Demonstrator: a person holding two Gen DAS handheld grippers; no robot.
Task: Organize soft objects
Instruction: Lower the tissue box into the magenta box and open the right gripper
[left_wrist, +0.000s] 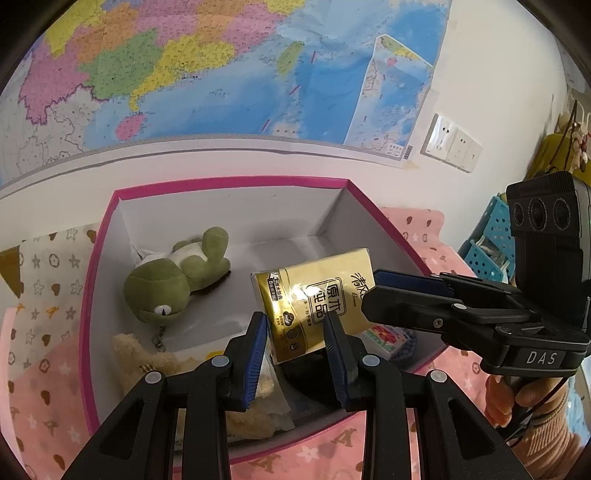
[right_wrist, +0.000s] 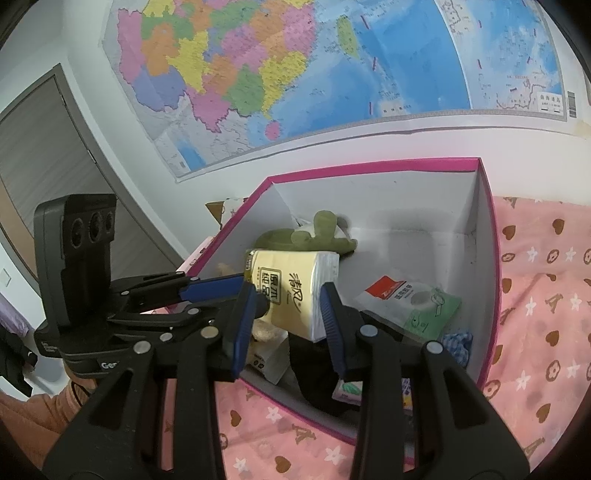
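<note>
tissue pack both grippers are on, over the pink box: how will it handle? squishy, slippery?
The tissue pack probably squashes under the pads, being soft paper in film. Its glossy wrap shows glare, so it may slip. It looks light and flat-sided, unlikely to roll if dropped into the pink box.

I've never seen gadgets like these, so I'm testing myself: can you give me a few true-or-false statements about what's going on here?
1. Both the left gripper and the right gripper are closed on the yellow tissue pack. True.
2. The green plush toy lies outside the box. False: it lies inside, on the box floor.
3. A coloured map hangs on the wall behind the box. True.
4. The cloth under the box is plain blue. False: it is pink, printed with hearts and stars.
</note>
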